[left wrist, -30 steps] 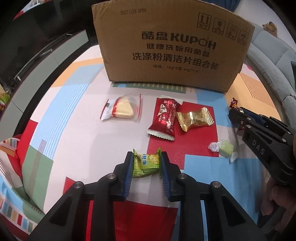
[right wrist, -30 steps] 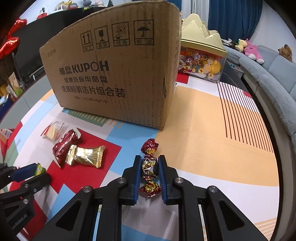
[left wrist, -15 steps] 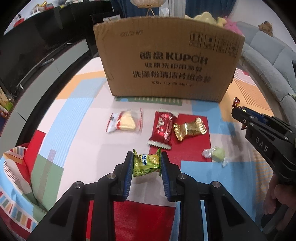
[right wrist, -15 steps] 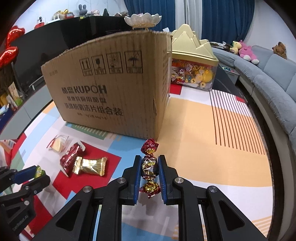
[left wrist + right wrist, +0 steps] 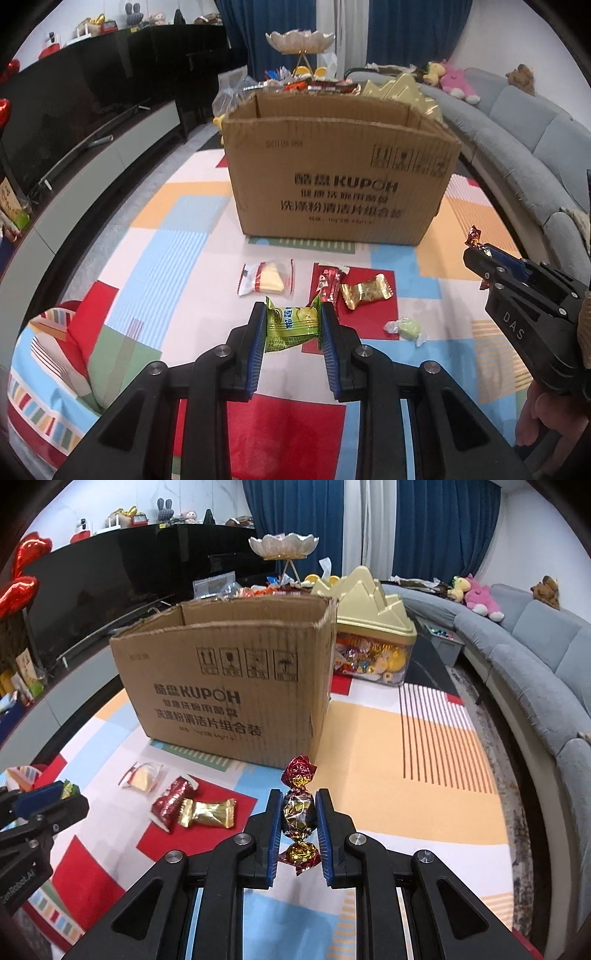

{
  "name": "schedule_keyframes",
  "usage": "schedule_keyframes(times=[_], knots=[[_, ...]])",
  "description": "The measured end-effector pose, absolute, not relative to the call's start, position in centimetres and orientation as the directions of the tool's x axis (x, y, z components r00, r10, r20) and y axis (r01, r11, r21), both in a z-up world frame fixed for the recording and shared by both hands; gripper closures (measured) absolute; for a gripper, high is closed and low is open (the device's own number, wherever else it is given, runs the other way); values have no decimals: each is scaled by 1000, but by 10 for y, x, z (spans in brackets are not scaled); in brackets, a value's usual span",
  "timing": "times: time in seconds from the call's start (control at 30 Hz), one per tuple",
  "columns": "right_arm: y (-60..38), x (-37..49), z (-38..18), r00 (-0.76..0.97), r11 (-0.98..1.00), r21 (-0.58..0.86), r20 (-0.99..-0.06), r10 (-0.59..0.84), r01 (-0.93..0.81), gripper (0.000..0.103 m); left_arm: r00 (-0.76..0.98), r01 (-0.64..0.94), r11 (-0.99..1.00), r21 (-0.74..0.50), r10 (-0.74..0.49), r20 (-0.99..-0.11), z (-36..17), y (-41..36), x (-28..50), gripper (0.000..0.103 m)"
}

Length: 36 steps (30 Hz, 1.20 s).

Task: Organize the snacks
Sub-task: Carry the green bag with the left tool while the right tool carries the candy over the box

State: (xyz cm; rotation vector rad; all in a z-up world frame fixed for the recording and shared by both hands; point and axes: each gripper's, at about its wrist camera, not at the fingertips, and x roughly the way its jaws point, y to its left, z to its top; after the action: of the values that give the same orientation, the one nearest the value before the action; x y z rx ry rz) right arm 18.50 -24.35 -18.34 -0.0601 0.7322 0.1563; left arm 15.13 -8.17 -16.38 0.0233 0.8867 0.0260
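Observation:
My left gripper (image 5: pixel 292 319) is shut on a green snack packet (image 5: pixel 291 325), held above the patterned mat. My right gripper (image 5: pixel 298 812) is shut on a red-and-gold foil candy (image 5: pixel 298 814), also held above the mat. An open cardboard box (image 5: pixel 340 177) stands ahead of both; it also shows in the right wrist view (image 5: pixel 229 686). On the mat before it lie a clear-wrapped yellow wedge (image 5: pixel 266 282), a red packet (image 5: pixel 328 284), a gold packet (image 5: pixel 365 291) and a pale green candy (image 5: pixel 406 326). The right gripper shows at the right edge of the left wrist view (image 5: pixel 476 251).
A gold-lidded clear tub of sweets (image 5: pixel 373 642) stands right of the box. A grey sofa (image 5: pixel 535 672) curves along the right. A dark TV cabinet (image 5: pixel 92 122) runs along the left. A footed dish (image 5: pixel 283 548) and more snacks sit behind the box.
Both grippers have risen with their snacks, so the box's open top has come into view. The loose snacks on the mat have not moved.

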Motion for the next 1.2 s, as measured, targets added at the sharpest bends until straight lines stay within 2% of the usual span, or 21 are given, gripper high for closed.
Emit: schedule_keyframes(times=[0.8,1.2], knots=[[-237,143,-120,779,996,25,-622,79,-81,84,692,-11,1000,-21,-7,-722,-118,-62,130,74],[-220,148,-83,801,996,11,-593,79,-90,84,717,19,999,-45,-45,-696,-86,-51,148,74]])
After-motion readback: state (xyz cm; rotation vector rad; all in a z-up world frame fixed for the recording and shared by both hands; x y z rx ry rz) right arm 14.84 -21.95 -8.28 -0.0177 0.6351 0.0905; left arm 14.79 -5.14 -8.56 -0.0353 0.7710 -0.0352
